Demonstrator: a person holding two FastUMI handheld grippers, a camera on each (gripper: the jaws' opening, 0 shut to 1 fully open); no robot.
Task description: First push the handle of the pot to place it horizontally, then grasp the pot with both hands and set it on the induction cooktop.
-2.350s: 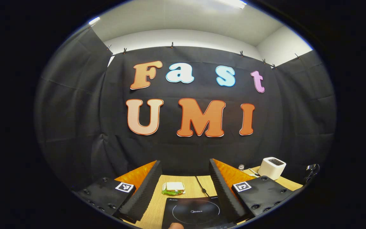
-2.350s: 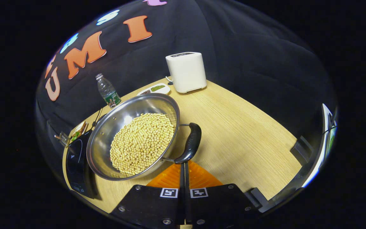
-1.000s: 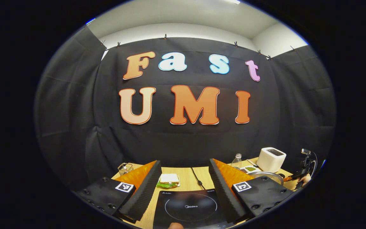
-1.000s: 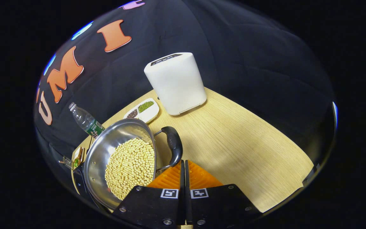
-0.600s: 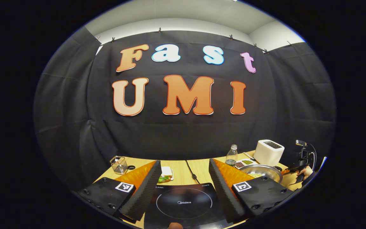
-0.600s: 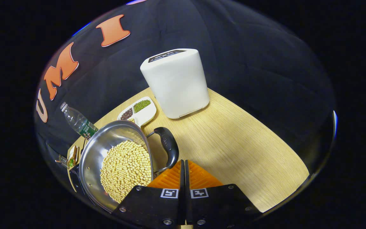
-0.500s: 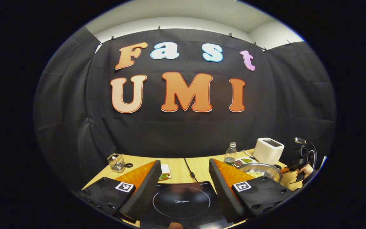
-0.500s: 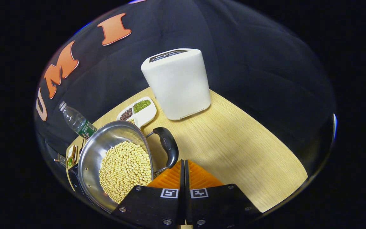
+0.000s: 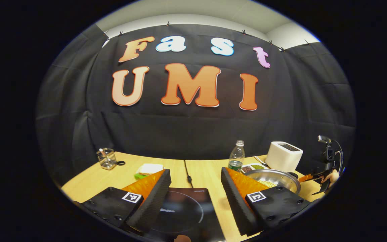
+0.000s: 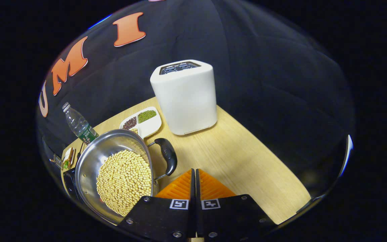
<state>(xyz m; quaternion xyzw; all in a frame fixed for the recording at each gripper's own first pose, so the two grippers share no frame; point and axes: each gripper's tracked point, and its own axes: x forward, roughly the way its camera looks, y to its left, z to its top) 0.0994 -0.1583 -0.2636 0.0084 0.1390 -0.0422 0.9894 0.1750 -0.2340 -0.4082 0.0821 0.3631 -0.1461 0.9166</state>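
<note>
A steel pot [image 10: 89, 164] full of yellow beans [image 10: 124, 181] rests on the wooden table, its black loop handle [image 10: 167, 156] on the side facing me. My right gripper [image 10: 193, 173] is shut with nothing between its orange fingers, its tips just right of the handle's near end. The black induction cooktop [image 9: 183, 215] lies under my left gripper [image 9: 196, 174], which is open and holds nothing. In the left gripper view the pot [image 9: 274, 177] sits to the right, with the right gripper [image 9: 309, 177] and a hand beyond it.
A white toaster [image 10: 185, 95] stands behind the pot, with a divided dish of beans [image 10: 141, 121] and a water bottle [image 10: 78, 124] nearby. A sandwich [image 9: 148, 169], a wire basket [image 9: 106, 158] and the cooktop's cable [image 9: 188, 173] lie on the table's left half.
The right gripper, shut, has swept along the handle and the pot has turned and shifted left in its view. The left gripper's view has tilted down and drifted left over the cooktop.
</note>
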